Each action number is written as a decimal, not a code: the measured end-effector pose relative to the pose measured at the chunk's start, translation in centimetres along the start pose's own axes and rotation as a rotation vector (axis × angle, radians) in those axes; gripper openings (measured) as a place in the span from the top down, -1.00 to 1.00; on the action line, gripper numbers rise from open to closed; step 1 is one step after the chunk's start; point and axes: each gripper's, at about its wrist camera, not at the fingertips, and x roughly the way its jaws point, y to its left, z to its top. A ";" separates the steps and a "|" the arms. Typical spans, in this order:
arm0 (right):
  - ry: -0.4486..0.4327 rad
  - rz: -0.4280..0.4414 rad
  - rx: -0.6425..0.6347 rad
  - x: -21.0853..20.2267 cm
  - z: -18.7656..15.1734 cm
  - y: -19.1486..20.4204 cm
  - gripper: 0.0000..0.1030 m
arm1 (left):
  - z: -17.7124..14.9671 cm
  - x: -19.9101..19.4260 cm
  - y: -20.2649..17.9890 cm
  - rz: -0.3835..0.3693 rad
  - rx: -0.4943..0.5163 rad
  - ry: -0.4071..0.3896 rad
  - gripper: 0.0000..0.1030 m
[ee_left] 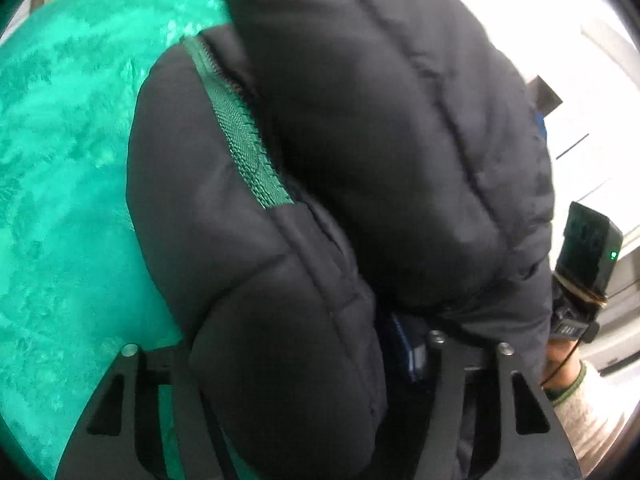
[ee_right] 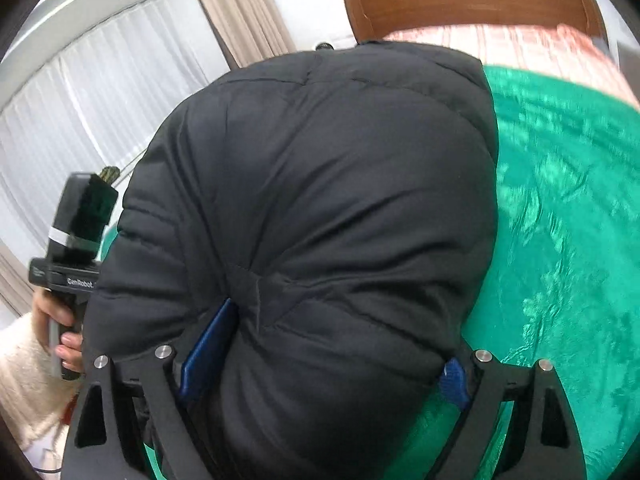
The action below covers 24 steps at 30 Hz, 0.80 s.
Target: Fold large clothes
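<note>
Between the right gripper [ee_right: 324,354] fingers [ee_right: 206,344] a thick fold of black jacket [ee_right: 320,200] is clamped, blue pads pressed into both sides. Left gripper [ee_left: 280,360] has jacket [ee_left: 340,160] bulk filling the gap between its fingers; whether it pinches is unclear. Jacket's green zipper tape [ee_left: 240,128] faces up. Under the jacket lies a green blanket [ee_right: 560,220]; beyond the jacket, a wooden headboard [ee_right: 460,4].

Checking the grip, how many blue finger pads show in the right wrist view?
2: one blue pad pressed into the black puffer jacket at lower left, another at lower right.
</note>
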 end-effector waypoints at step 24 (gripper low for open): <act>0.156 0.391 0.552 1.0 -6.3 -11.0 -1.00 | -1.4 1.3 6.7 -0.223 -0.237 0.094 -0.99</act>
